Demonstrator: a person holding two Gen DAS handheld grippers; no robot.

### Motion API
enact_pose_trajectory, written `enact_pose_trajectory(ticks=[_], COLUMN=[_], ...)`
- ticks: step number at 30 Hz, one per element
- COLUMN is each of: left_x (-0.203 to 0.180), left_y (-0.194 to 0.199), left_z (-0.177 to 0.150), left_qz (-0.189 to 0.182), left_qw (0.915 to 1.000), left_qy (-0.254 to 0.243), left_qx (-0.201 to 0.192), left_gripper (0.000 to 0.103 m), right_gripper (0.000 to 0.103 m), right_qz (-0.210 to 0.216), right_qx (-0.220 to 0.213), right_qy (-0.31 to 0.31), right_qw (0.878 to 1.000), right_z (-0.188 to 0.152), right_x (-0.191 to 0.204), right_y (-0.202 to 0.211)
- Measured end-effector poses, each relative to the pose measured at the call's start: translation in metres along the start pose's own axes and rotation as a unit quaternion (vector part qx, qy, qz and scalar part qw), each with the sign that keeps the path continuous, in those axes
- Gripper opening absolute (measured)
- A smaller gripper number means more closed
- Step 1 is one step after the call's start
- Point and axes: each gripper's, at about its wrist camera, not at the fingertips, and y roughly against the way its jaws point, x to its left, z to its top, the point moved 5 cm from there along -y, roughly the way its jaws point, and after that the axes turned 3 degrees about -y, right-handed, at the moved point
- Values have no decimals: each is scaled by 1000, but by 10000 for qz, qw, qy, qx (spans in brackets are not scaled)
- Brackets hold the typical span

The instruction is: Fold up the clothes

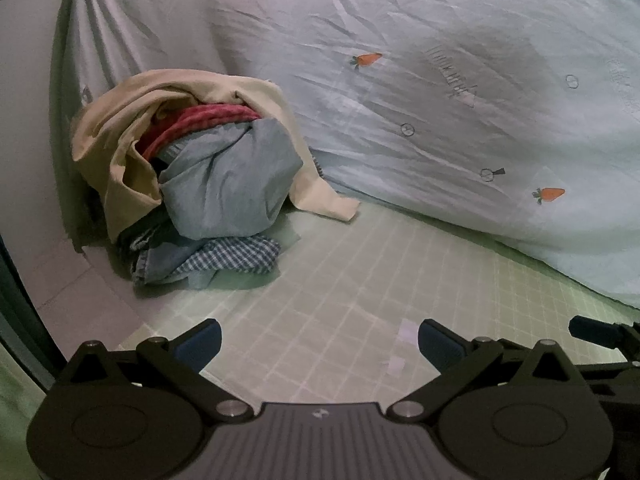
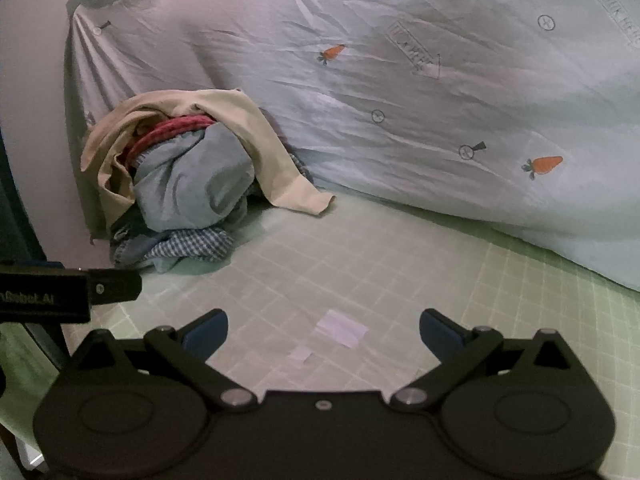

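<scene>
Clothes pile (image 1: 192, 176): a rounded heap of crumpled garments, standing on the green mat (image 1: 340, 280) at its far left corner, pressed back against the draped sheet (image 1: 440, 80).

- Cream garment (image 1: 116, 152): thin, smooth cloth, draped over the top of the pile like a hood; one limp flap trails off the pile's right side onto the mat.
- Red garment (image 1: 200, 118): ribbed or finely striped, showing as a curved band just under the cream hood.
- Pale blue garment (image 1: 232, 184): soft, matte, bunched into a bulging ball at the front of the pile, with deep folds.
- Checked garment (image 1: 236, 256): small blue-and-white gingham, flattened under the blue ball at the pile's base.
- Denim piece (image 1: 152, 260): frayed or stitched edge, at the base, left of the gingham.

Green mat: flat, printed with a pale square grid; two small pale rectangular patches (image 2: 342, 328) lie on it, in front of the pile.

Draped sheet: pale blue, thin and creased, printed with orange carrots and small circle marks; it rises behind the pile and spreads to its right, gathered in pleats at the upper left.

Left gripper (image 1: 320, 344): black linkage arms, dark blue pads, jaws spread wide with nothing between them; in front of the pile, apart from it.

Right gripper (image 2: 324, 334): same build, jaws equally wide and empty; also in front of the pile, clear of the cloth.
</scene>
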Motion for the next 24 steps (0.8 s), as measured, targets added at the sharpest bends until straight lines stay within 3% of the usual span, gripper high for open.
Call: enact_pose_trajectory(ticks=[12, 20, 24], left_x=[14, 27, 51], left_y=[-27, -63, -80], left_z=[23, 60, 86], left_qz=[-283, 98, 336], left_qw=[9987, 9998, 9994], left_qy=[427, -119, 84], left_qx=[52, 103, 94], left_gripper=[103, 103, 103], right_gripper=[103, 103, 103], right_qz=[105, 160, 222], right_qx=[76, -167, -224], right_qy=[262, 375, 425], right_qw=[9996, 9990, 9986], right_z=[18, 68, 99], right_x=[7, 23, 39], right_y=[-30, -75, -106])
